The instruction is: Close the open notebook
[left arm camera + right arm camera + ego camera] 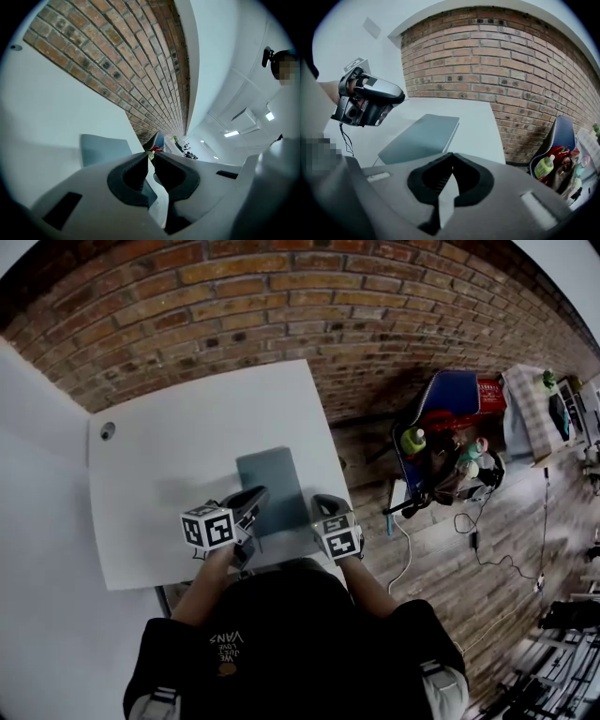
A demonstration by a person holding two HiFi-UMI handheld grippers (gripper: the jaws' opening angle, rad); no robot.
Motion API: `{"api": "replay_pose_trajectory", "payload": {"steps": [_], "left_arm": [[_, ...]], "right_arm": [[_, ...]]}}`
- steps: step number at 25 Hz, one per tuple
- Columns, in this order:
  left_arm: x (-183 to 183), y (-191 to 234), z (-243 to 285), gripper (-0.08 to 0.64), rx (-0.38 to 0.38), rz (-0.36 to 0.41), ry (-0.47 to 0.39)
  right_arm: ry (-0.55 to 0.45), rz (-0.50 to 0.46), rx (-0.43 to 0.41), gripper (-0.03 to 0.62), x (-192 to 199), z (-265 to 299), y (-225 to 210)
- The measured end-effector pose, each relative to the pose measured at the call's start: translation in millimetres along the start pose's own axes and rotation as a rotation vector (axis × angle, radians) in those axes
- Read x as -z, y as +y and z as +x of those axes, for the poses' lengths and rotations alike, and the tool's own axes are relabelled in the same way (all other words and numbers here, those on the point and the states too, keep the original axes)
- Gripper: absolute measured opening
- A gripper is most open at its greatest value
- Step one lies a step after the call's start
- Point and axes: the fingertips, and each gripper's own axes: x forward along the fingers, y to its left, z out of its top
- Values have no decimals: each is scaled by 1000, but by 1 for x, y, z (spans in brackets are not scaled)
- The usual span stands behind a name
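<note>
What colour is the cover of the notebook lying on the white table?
Plain greyish-blue notebook cover, no pattern; the right gripper view shows it best.

A flat grey notebook (272, 486) lies on the white table (169, 456) before me, its near end between my left gripper (259, 495) and my right gripper (324, 502). A red brick wall (281, 315) stands behind.

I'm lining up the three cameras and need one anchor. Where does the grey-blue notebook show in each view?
Head view: the notebook lies closed at picture centre, on the white table, towards its near edge.
Left gripper view: lower left, flat on the table.
Right gripper view: left of centre, seen at a slant.
Shared landmark: the brick wall beyond the table.
</note>
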Motion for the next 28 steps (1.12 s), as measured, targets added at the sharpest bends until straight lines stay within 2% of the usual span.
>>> {"api": "replay_pose_trajectory", "payload": {"steps": [15, 28], "left_arm": [[-32, 35, -64, 49, -148, 28, -146], [-49, 43, -117, 28, -272, 164, -232]], "right_arm": [[-73, -89, -83, -2, -63, 24, 34], [-188, -109, -154, -2, -119, 15, 73]]}}
